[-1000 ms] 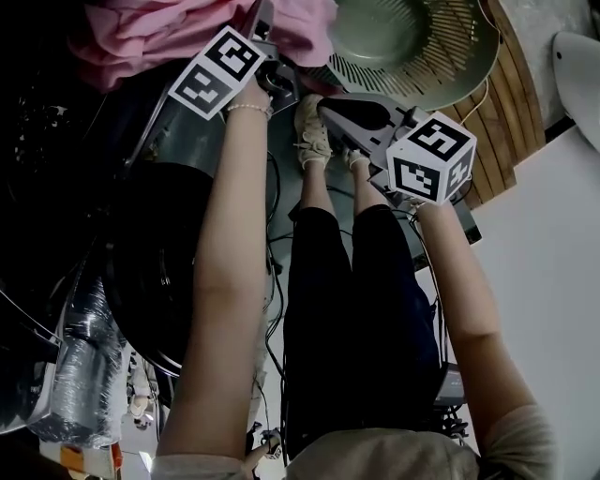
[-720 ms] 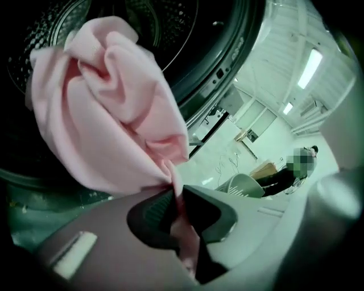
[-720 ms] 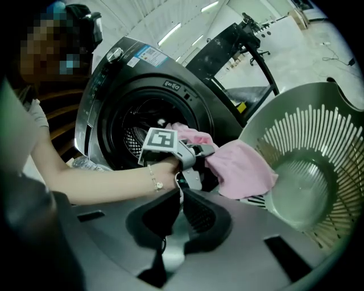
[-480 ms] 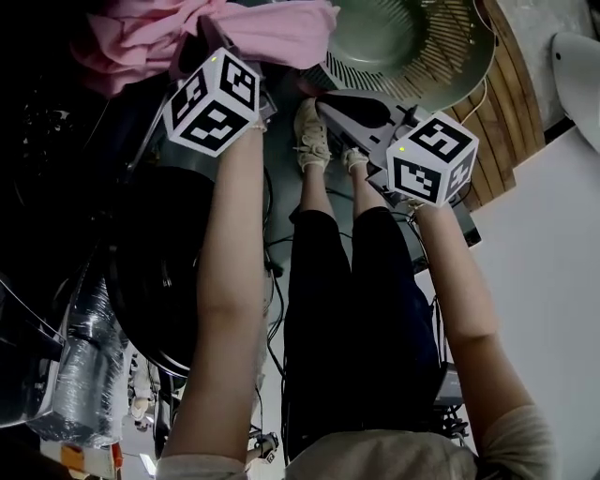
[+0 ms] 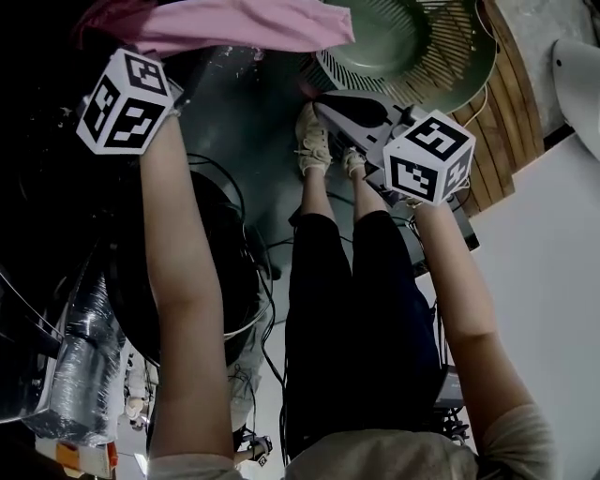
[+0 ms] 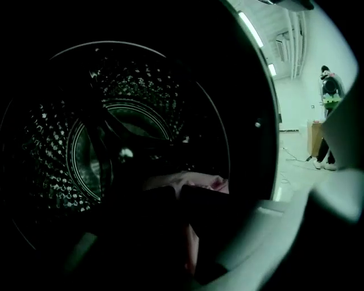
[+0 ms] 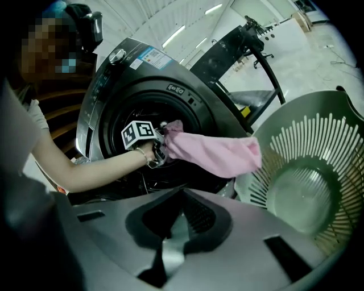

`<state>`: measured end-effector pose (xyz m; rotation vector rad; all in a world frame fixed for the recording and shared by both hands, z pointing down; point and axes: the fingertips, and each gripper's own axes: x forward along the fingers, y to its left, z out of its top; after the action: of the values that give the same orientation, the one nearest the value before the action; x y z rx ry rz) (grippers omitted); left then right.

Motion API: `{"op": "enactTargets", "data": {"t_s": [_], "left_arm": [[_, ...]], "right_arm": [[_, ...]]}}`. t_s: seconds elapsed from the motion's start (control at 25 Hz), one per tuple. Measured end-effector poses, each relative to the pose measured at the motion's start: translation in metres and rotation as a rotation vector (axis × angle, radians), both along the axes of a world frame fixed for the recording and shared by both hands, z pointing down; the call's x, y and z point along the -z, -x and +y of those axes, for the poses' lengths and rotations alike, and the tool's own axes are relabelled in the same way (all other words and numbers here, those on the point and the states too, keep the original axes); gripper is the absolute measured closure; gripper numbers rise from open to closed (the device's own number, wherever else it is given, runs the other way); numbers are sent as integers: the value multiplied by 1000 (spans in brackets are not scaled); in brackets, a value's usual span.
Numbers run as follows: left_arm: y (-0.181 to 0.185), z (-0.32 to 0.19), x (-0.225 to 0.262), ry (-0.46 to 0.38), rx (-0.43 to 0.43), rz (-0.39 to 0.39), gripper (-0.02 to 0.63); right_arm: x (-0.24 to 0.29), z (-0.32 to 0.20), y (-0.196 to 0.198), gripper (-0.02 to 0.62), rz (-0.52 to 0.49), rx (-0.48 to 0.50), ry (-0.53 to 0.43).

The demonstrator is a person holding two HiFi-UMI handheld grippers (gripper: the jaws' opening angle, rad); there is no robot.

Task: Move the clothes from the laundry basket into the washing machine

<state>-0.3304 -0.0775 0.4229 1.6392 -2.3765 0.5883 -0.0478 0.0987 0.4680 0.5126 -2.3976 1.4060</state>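
A pink garment (image 5: 246, 22) hangs stretched from my left gripper (image 7: 161, 145), whose jaws are shut on one end of it. That gripper, under its marker cube (image 5: 126, 99), is at the dark round opening of the washing machine (image 7: 142, 85). In the left gripper view the perforated drum (image 6: 122, 136) lies straight ahead, and pink cloth (image 6: 190, 183) shows between the dark shut jaws. The green laundry basket (image 7: 310, 182) stands to the right, with no clothes visible inside. My right gripper (image 5: 323, 105) is held shut on nothing, low between the basket and the machine.
The person's legs and light shoes (image 5: 312, 142) stand between the two arms. Cables (image 5: 272, 272) trail across the floor. A silver foil hose (image 5: 80, 366) lies at the lower left. Wooden slats (image 5: 511, 103) run past the basket on the right.
My left gripper has swung left, away from the basket to the washer opening, pulling a pink garment out with it. The right gripper has stayed put.
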Motion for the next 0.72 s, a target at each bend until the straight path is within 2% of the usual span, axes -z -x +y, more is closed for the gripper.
{"op": "enactTargets", "data": {"t_s": [0.08,0.16,0.2,0.28,0.4,0.6,0.72], "left_arm": [[16,-10,9,-28,35,-11,577],[20,-15,-3,6,47,31,570],[19,-15,-16,41,48,70,520],[11,-9,-42,113,44,150,347],[-5,5,-60,159,19,207,250],[-23,50,-54,155,55,208,249],[-53,76,-77,240,-4,220,249]], "right_arm": [[1,-2,1,572,-6,-5,0],[1,-1,5,572,-13,-4,3],[1,1,7,572,-14,2,6],[1,6,13,572,-17,18,14],[2,12,20,572,-23,36,26],[4,23,21,572,-22,47,47],[2,26,19,572,-13,49,53]]}}
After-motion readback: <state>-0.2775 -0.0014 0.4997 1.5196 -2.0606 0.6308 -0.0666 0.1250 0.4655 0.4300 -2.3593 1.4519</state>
